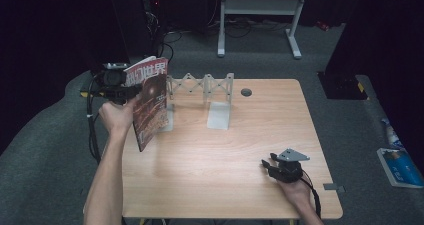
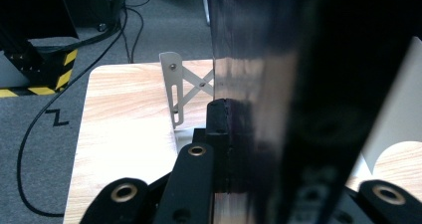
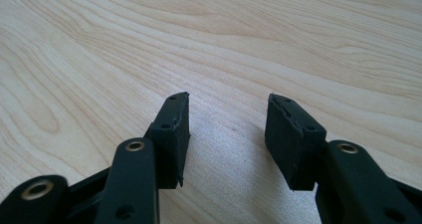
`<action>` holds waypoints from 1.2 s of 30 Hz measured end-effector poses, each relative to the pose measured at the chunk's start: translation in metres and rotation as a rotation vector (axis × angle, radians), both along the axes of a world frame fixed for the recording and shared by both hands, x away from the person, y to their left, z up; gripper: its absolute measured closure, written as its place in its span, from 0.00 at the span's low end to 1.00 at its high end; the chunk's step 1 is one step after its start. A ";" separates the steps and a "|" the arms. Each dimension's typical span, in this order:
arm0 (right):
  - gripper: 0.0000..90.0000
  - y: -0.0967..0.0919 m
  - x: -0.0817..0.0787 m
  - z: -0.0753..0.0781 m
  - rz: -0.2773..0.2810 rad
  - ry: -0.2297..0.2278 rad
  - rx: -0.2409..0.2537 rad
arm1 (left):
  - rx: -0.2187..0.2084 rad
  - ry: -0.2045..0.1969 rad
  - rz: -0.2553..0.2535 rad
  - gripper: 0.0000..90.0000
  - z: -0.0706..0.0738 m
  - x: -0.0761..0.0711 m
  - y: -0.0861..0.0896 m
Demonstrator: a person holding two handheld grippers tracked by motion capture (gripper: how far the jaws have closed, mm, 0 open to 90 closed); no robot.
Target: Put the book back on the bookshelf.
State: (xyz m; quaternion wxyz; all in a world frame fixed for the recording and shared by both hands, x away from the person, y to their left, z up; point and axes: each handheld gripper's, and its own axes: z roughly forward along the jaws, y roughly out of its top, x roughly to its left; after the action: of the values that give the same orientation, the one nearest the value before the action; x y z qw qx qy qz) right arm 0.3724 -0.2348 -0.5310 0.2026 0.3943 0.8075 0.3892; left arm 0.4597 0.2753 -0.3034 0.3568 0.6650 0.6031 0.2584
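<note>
A magazine with a red and dark cover (image 1: 150, 102) stands upright above the left part of the wooden table (image 1: 215, 180). My left gripper (image 1: 118, 83) is shut on its spine edge, level with the table's left side. In the left gripper view the dark magazine (image 2: 298, 109) rises between the jaws of my left gripper (image 2: 234, 144), and one black pad presses on it. A grey scissor-style metal book rack (image 1: 202, 86) stands just behind and to the right of the magazine. My right gripper (image 1: 272, 166) rests open near the table's front right. Bare wood lies between the jaws of my right gripper (image 3: 226, 129).
The rack's end plate (image 2: 173, 87) stands close to the magazine. A flat grey bookend plate (image 1: 220, 116) lies in front of the rack. A round cable hole (image 1: 246, 92) sits at the back. A white desk frame (image 1: 260, 7) and cables stand on the floor beyond.
</note>
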 end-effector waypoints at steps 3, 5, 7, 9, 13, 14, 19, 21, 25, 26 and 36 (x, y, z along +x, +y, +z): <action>0.58 0.000 0.000 0.000 0.000 0.000 0.000 | -0.011 -0.015 0.004 0.93 -0.004 0.002 -0.002; 0.58 0.000 0.000 0.000 0.000 0.000 0.000 | -0.021 -0.017 0.005 0.93 -0.006 0.003 -0.003; 0.58 0.000 0.000 0.000 0.000 0.000 0.000 | -0.029 -0.023 0.009 0.93 -0.009 0.005 -0.003; 0.58 0.000 0.000 0.000 0.000 0.000 0.000 | -0.037 -0.022 0.013 0.93 -0.012 0.007 -0.003; 0.58 0.000 0.000 0.000 0.000 -0.001 0.000 | -0.057 -0.019 0.029 0.93 -0.018 0.011 0.000; 0.58 0.000 0.000 0.000 0.000 -0.001 0.000 | -0.064 -0.023 0.035 0.93 -0.018 0.011 0.000; 0.58 0.000 0.000 0.000 0.000 -0.002 0.000 | -0.065 -0.037 0.047 0.93 -0.020 0.012 0.001; 0.58 0.000 0.000 0.000 0.000 -0.001 0.001 | -0.069 -0.045 0.049 0.93 -0.021 0.012 -0.001; 0.58 0.000 0.000 0.000 0.000 -0.001 0.001 | -0.073 -0.039 0.042 0.93 -0.024 0.016 -0.003; 0.58 0.000 0.000 0.000 0.000 -0.001 0.001 | -0.076 -0.039 0.044 0.93 -0.025 0.017 -0.005; 0.58 0.000 0.000 0.000 0.000 -0.001 0.000 | -0.079 -0.060 0.050 0.93 -0.030 0.023 -0.013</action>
State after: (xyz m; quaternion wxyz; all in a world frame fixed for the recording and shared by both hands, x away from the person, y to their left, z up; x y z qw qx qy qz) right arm 0.3724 -0.2350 -0.5312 0.2031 0.3942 0.8072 0.3895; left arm 0.4831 0.2627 -0.3330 0.3944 0.6271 0.6181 0.2630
